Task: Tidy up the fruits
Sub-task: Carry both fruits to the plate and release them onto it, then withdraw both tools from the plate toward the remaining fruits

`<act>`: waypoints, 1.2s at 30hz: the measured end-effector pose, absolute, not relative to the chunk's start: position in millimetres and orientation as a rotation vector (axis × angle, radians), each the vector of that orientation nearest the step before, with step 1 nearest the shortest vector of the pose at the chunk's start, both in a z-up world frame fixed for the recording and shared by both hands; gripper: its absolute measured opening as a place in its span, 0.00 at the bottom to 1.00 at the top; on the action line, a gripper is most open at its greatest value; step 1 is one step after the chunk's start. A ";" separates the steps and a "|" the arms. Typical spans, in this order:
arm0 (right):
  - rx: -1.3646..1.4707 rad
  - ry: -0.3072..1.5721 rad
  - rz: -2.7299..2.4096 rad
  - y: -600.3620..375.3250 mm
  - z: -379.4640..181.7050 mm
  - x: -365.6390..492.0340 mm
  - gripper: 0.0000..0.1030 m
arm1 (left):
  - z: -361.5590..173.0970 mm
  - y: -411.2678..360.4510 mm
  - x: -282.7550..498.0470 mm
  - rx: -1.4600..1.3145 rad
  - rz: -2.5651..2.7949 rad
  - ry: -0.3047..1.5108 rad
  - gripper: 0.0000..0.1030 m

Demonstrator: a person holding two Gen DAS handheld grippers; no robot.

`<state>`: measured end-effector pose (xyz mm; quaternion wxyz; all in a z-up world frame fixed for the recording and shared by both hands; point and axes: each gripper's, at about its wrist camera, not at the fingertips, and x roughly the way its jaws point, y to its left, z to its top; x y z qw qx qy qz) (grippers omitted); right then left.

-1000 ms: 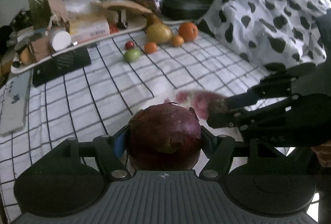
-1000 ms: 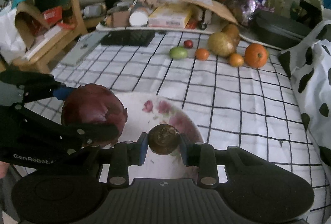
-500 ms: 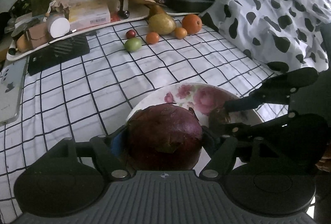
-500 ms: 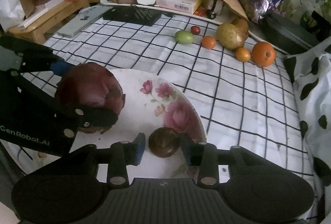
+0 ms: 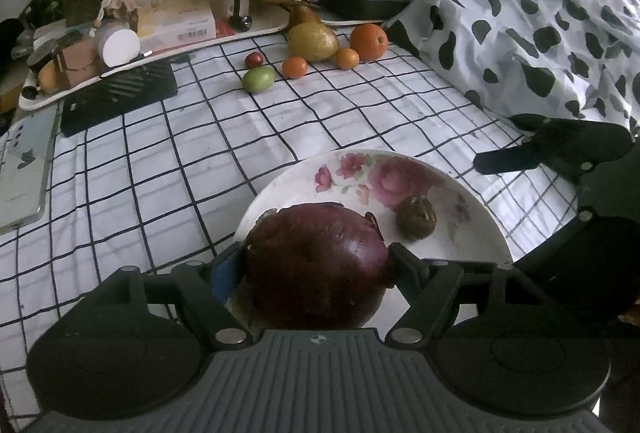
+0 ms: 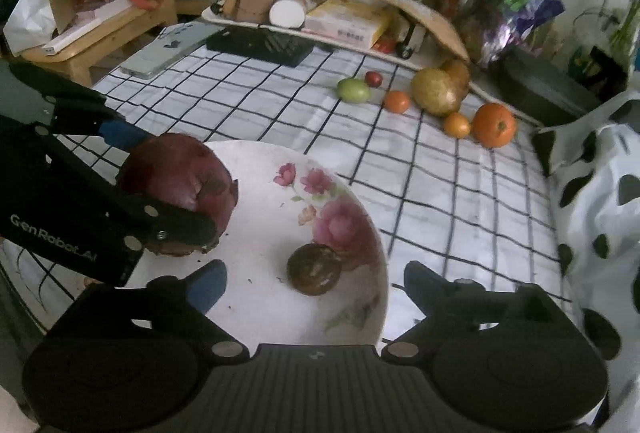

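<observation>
Release of the small round brown fruit [image 6: 314, 269] is what has just changed: the right gripper [image 6: 316, 285], seen pinching it a second ago, has just been opening its jaws, and they are now spread wide with the fruit lying loose on the white floral china plate [image 6: 360, 313]. In the right wrist view the fruit rests between the two fingers but clear of both pads, a little beyond their tips, near the right-hand rim of the plate beside the pink rose print. This delivery is judged complete, so the right hand is free for another piece.

At the left gripper [image 5: 316, 269] the jaws have also been opening, yet the large dark red round fruit [image 5: 318, 265] is seen filling the gap between the fingers, with the pads apparently touching its flanks. Its underside seems to be settled on the near left part of the plate, so its release is judged to be under way rather than finished.

Far across the black-and-white checked cloth [image 5: 160, 173], a row of other fruit is left unsorted: a green one [image 5: 258, 79], a small dark red one [image 5: 253, 60], a small orange one [image 5: 295, 67], a yellow-green pear-like one [image 5: 313, 42], another small orange one [image 5: 347, 58] and a big orange [image 5: 369, 42].
</observation>
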<state>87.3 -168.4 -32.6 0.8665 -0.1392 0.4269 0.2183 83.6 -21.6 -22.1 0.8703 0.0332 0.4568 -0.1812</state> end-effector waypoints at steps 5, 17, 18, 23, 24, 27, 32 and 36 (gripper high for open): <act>-0.289 0.886 0.403 -174.3 -28.7 77.3 0.96 | -11.3 -18.7 71.7 0.059 -0.368 0.898 0.82; -0.243 0.860 0.295 -184.2 -19.9 63.4 1.00 | 6.4 -16.0 47.7 0.063 -0.308 0.804 0.86; -0.234 0.861 0.289 -185.4 -19.3 63.4 1.00 | 7.7 -15.4 45.7 0.061 -0.297 0.797 0.86; -0.199 0.862 0.252 -191.1 -17.7 63.1 1.00 | 12.0 -12.8 39.2 0.063 -0.234 0.774 0.86; -0.196 0.862 0.247 -191.8 -17.4 63.4 1.00 | 12.3 -12.5 38.7 0.063 -0.222 0.772 0.86; -0.186 0.861 0.229 -194.0 -17.0 64.7 1.00 | 12.8 -11.4 38.8 0.073 -0.186 0.767 0.86; -0.158 0.861 0.209 -198.5 -16.8 66.9 1.00 | 12.6 -10.7 40.3 0.105 -0.125 0.765 0.86; -0.149 0.863 0.192 -200.4 -17.6 67.6 1.00 | 13.7 -6.5 41.6 0.101 -0.088 0.764 0.86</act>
